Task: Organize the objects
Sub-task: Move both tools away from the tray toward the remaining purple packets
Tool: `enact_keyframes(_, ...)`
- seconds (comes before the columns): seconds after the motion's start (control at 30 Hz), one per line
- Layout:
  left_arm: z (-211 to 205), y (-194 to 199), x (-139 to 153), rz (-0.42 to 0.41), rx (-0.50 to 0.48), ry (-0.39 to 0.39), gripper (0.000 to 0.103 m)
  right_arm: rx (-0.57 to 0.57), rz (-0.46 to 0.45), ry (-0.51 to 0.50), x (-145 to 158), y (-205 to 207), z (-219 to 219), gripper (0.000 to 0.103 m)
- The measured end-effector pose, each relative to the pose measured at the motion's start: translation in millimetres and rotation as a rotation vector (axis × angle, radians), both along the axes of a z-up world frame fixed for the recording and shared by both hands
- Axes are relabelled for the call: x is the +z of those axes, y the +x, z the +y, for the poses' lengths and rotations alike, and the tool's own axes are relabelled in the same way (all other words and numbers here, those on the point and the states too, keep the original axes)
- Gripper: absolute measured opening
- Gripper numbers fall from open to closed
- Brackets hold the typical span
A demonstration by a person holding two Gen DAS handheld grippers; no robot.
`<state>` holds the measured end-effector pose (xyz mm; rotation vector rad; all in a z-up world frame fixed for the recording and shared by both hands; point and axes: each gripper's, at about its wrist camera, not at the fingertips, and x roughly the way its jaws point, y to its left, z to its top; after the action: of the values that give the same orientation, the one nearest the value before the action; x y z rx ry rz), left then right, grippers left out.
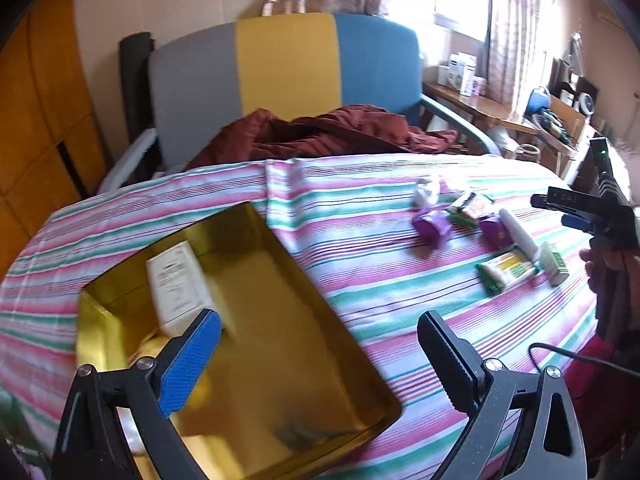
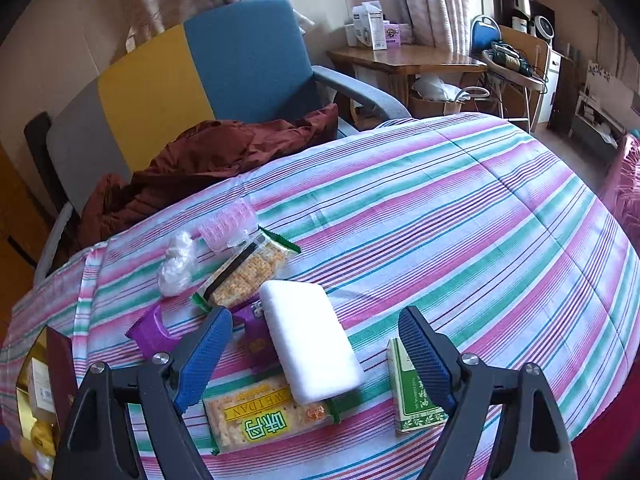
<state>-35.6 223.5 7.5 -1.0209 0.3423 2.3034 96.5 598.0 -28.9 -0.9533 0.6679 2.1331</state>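
**A:** On a striped bedcover [image 2: 460,208], what sits farthest left?

**B:** A gold tin box [image 1: 320,304], open on top, at the left end of the bed. A white carton [image 1: 180,280] leans inside it against the far left wall. The left gripper [image 1: 320,344] hangs over the box, its fingers spread wide and nothing between them.

**A:** And moving right?

**B:** A loose cluster of small goods lies well apart from the box. In the right wrist view, a crumpled clear plastic bag [image 2: 176,268] comes first, with a pink translucent packet [image 2: 228,224] just beyond it. Next are a purple wrapper [image 2: 150,332] and a green-edged cracker pack [image 2: 248,270] lying at a slant. A white rectangular case [image 2: 312,344] lies across the middle, its near end resting on a second cracker pack marked WEIDAN [image 2: 264,416]. A second purple packet [image 2: 256,340] lies against the case's left edge.

**A:** The right gripper?

**B:** The right gripper [image 2: 316,340] hovers over that cluster, fingers wide apart, gripping nothing; the white case lies below the gap. A green and white small box [image 2: 412,392] lies just beside the right finger, partly hidden by it.

**A:** Behind the bed?

**B:** An armchair [image 2: 240,60] in grey, yellow and blue panels holds a rust-red jacket [image 2: 208,156]. To its right, a wooden side table [image 2: 416,62] carries small boxes.
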Motion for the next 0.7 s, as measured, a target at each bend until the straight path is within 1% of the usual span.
enact_keyframes(0.17,37.9,-7.4,-4.2,-0.064,-0.051,0.017,0.099,-0.038,0.031,-0.051,-1.4,8.1,9.5,0.087)
enact_keyframes(0.3,65.5,-9.7,-6.6,-0.067,-0.084,0.004,0.099,-0.061,0.046,-0.087,-3.5,13.3,15.9,0.087)
enact_keyframes(0.37,79.1,-12.9,-10.2,-0.087,-0.101,0.001,0.099,-0.074,0.053,-0.104,-4.7,15.5,19.0,0.087)
enact_keyframes(0.5,103.5,-25.5,-20.6,-0.169,-0.110,0.018,0.097,-0.090,0.072,-0.133,-5.1,19.8,22.9,0.087)
enact_keyframes(0.57,114.5,-33.9,-27.9,-0.220,-0.106,0.034,0.093,-0.090,0.079,-0.138,-4.5,20.6,23.2,0.087)
enact_keyframes(0.63,127.8,-44.7,-36.9,-0.286,-0.092,0.053,0.086,-0.090,0.090,-0.145,-3.9,21.6,23.9,0.087)
enact_keyframes(0.7,138.2,-52.5,-45.1,-0.331,-0.078,0.061,0.083,-0.093,0.099,-0.152,-3.9,23.2,25.3,0.087)
